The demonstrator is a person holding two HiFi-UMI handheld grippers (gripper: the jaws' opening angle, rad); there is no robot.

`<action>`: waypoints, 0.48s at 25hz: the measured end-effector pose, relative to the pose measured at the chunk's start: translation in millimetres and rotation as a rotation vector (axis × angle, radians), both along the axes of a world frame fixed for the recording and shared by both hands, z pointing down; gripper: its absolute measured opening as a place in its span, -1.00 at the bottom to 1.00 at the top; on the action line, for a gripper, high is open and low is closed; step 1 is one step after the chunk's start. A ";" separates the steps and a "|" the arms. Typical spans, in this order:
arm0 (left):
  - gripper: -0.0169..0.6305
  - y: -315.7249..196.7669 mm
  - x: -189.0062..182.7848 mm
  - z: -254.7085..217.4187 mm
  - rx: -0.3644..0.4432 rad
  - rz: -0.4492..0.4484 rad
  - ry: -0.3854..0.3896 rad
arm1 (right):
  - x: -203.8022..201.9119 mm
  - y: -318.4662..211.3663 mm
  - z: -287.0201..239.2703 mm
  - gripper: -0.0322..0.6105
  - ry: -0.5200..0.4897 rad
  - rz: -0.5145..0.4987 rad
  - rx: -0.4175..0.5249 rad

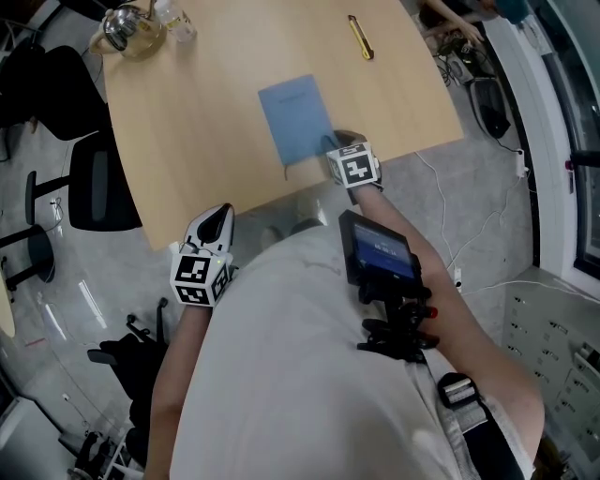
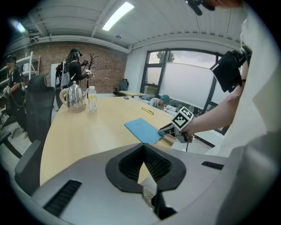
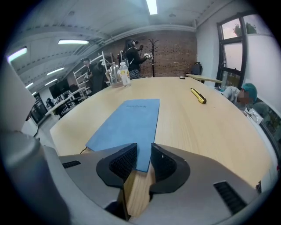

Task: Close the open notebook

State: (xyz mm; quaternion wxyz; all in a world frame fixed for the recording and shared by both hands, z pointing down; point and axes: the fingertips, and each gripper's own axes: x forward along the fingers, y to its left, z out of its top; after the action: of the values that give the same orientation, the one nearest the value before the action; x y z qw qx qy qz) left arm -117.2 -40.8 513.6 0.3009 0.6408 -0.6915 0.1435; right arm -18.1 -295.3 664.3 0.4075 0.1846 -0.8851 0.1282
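Note:
A blue notebook point(image 1: 295, 117) point(image 2: 142, 129) point(image 3: 127, 121) lies flat and closed, cover up, on the light wood table point(image 1: 187, 122), close to the front edge. My right gripper point(image 1: 337, 142) point(image 2: 166, 130) point(image 3: 143, 149) sits low at the notebook's near right corner. Its jaws stand a narrow gap apart, and only bare wood and the notebook's edge show between them. Off the table's front left edge, my left gripper point(image 1: 220, 214) point(image 2: 143, 147) hangs in the air with its jaw tips together and nothing in them.
A glass kettle point(image 1: 127, 28) and a water bottle point(image 1: 178, 19) stand at the far left corner. A yellow pen-like tool point(image 1: 361, 37) lies far right. Black office chairs point(image 1: 94, 178) stand left of the table. People stand far back in the room.

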 end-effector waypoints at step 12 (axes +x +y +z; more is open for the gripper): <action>-0.94 -4.0 2.1 -0.7 0.052 0.035 0.018 | 2.8 -7.2 -62.6 -0.57 -0.151 0.077 0.098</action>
State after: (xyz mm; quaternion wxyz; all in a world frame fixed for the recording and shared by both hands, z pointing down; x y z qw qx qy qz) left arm -115.0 -44.8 512.9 0.2878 0.6617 -0.6809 0.1248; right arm -15.3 -302.5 601.7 0.3249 0.2281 -0.9107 0.1140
